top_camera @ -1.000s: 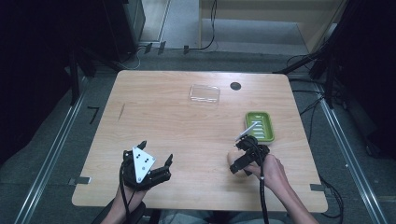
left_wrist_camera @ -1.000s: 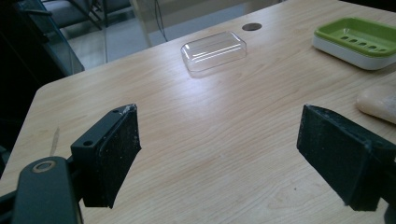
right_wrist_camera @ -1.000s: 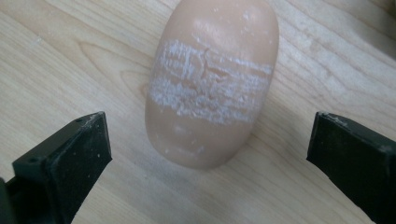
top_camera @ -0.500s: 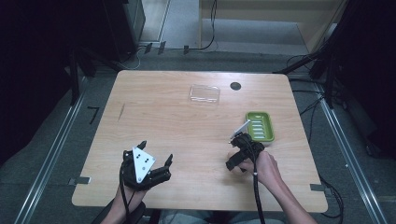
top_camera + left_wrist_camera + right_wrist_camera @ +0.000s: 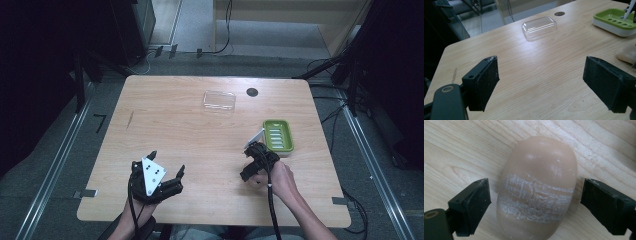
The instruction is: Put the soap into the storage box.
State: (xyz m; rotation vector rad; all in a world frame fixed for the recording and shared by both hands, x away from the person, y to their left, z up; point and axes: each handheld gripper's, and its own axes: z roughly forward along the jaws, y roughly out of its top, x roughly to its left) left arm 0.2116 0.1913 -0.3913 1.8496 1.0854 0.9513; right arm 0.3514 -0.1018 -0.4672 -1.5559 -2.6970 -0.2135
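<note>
Bar of soap (image 5: 537, 188): pale peach-tan, oval, rounded ends, smooth and slightly glossy. A band of whitish, cracked, dried scuffing runs across its middle. Lies flat on the light wooden table (image 5: 454, 147), long axis running up and down in the right gripper view, grain of the wood slanting beneath it. One end also shows at the edge of the left gripper view (image 5: 627, 53), near the green soap dish (image 5: 616, 20).

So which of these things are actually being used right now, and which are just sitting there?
In use:
soap bar, between the open right gripper jaws
green soap dish, close beside it

Lying about:
clear lid, far side of table
left gripper, open, idle
</note>
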